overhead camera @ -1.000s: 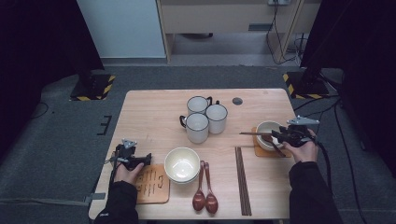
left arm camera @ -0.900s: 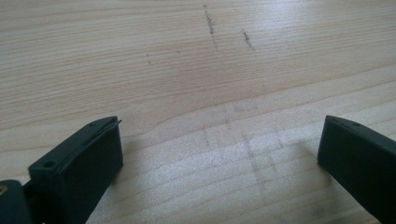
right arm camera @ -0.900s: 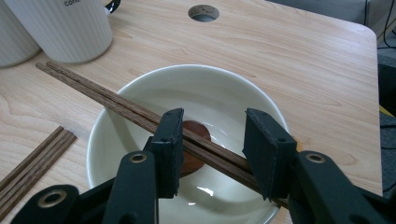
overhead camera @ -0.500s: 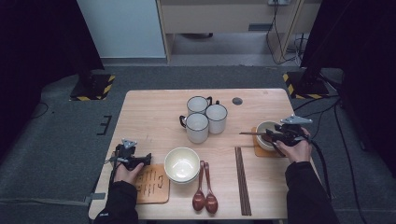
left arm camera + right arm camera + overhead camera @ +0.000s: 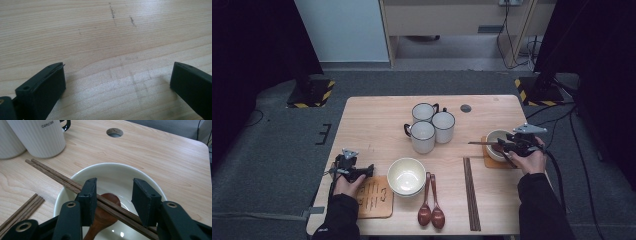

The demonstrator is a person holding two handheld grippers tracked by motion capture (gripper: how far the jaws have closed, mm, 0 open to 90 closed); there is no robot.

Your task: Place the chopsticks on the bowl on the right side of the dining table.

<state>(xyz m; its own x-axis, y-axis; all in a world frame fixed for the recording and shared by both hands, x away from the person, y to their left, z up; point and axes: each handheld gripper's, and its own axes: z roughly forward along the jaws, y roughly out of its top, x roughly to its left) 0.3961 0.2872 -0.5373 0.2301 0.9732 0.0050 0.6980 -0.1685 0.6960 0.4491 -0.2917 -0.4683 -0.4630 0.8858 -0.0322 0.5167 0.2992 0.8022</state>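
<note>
Now chopsticks (image 5: 75,185) are being laid across the bowl (image 5: 150,182); right gripper (image 5: 113,197) stands loose around them, left gripper (image 5: 117,82) open and empty. Next, it must be pulled back gently.

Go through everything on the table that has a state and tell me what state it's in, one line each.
Left gripper: open, nothing between the jaws, over bare table.
Right gripper: jaws apart over the small bowl, chopsticks between them.
Chopsticks: lying across the small bowl's rim.
Small bowl: upright on a coaster, wooden spoon inside.
Large bowl: upright, empty.
Three mugs: upright, clustered.
Second chopstick pair: flat on table.
Two spoons: flat, side by side.
</note>
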